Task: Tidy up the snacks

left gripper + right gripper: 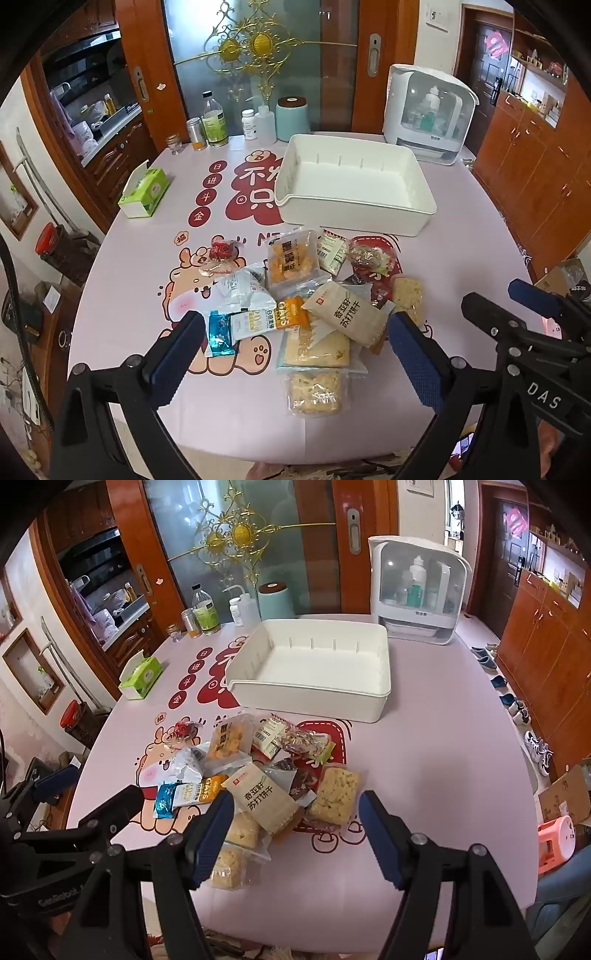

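Note:
A pile of snack packets lies on the pink table: a beige soda cracker pack [345,314] [266,799], an orange oats bar [295,314], a blue foil packet [221,332] [165,800], a yellow crisp pack [292,260] [231,740] and rice cake packs [316,393] [334,799]. An empty white bin [354,212] [314,698] stands behind the pile. My left gripper [295,332] is open and empty above the near side of the pile. My right gripper [295,810] is open and empty, hovering over the cracker pack; it shows at the right of the left wrist view [517,295].
A green tissue box [146,190] [142,675] sits at the left. Bottles and a teal canister [292,118] [276,602] line the back edge. A white covered rack [428,110] [417,590] stands back right. The table's front edge is close below the grippers.

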### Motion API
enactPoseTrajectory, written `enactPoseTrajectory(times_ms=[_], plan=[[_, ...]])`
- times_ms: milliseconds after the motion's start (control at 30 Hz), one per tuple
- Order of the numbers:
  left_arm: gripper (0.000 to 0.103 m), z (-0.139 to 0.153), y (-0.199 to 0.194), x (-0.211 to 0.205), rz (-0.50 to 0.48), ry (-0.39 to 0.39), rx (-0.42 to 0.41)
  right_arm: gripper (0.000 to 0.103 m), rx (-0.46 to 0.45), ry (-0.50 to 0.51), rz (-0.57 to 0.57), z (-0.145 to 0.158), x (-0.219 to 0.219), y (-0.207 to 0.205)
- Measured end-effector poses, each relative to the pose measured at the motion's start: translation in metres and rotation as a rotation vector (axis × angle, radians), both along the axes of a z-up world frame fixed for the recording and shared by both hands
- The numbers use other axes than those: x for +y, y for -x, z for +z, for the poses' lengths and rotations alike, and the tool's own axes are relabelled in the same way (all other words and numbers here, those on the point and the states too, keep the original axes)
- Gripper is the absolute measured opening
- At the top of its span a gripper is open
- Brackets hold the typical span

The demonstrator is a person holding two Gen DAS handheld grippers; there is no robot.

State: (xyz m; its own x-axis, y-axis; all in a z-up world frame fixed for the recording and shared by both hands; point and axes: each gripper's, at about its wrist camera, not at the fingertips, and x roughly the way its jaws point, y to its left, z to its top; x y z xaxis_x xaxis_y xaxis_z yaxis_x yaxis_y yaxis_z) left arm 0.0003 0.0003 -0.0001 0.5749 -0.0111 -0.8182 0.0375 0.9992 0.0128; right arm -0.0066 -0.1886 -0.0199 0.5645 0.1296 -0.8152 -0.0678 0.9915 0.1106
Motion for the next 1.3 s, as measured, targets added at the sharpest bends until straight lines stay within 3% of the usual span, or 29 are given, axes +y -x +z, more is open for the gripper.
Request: enactPoseTrajectory(times_ms=[200, 367, 1300], plan=[[0.099, 0.002, -0.009, 0.001, -0.032, 0.006, 0.039, 0.071, 0.009, 0.009, -0.01, 0.003, 0.003, -0.002], [0.099, -0.001, -0.004, -0.003, -0.028, 0.005, 0.015, 0.071, 0.01, 0.002, -0.021, -0.007, 0.0, -0.003], [0.099, -0.021, -0.011, 0.007, -0.043, 0.009, 0.044, 0.071, 0.047, 0.016, -0.04, -0.014, 0.003, -0.01]])
